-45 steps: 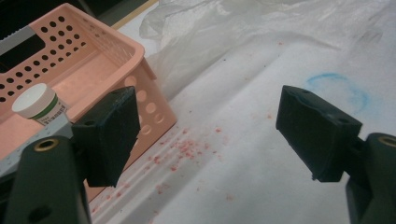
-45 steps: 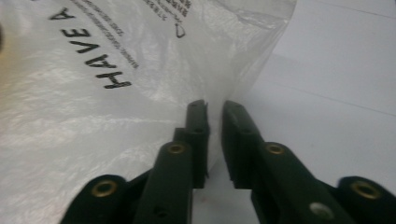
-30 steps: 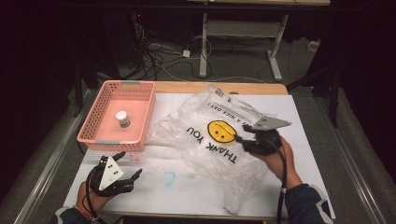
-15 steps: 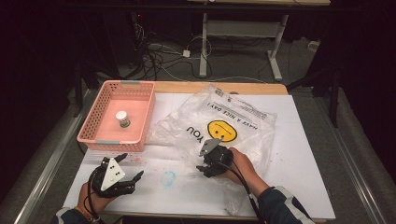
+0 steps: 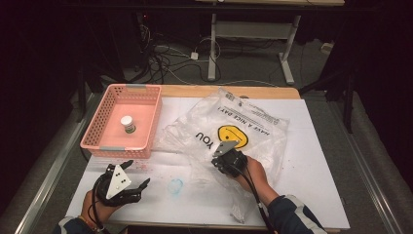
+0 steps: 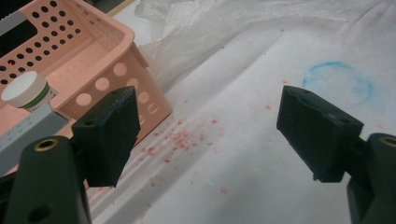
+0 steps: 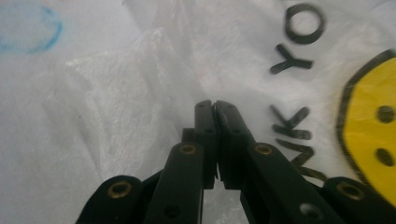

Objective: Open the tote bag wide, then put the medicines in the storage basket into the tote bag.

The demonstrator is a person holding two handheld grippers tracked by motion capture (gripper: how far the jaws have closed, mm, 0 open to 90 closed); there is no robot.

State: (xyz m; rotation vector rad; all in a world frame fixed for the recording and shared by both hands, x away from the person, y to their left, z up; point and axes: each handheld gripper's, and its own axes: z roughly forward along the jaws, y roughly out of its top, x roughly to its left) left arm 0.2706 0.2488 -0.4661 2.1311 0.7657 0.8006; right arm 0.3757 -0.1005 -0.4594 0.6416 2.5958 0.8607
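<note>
High view shows the right gripper [image 5: 220, 157] pressed onto the near part of the plastic bag [image 5: 253, 124], which lies spread across the middle of the table [image 5: 321, 161], while the left gripper [image 5: 127, 181] rests near the front edge just below the pink basket [image 5: 104, 124]. Left gripper view has its jaws spread wide over bare paper, holding nothing, with the basket and a small jar [image 6: 24, 89] inside it at the left. Right gripper view has the jaws pinched together on a fold of the bag beside its black lettering

Black two-jaw left gripper [image 5: 139, 187] with square pads, brass-ringed screw holes, white triangular plate; matching black right gripper [image 7: 215, 108], trailing cable; dark blue sleeves.
</note>
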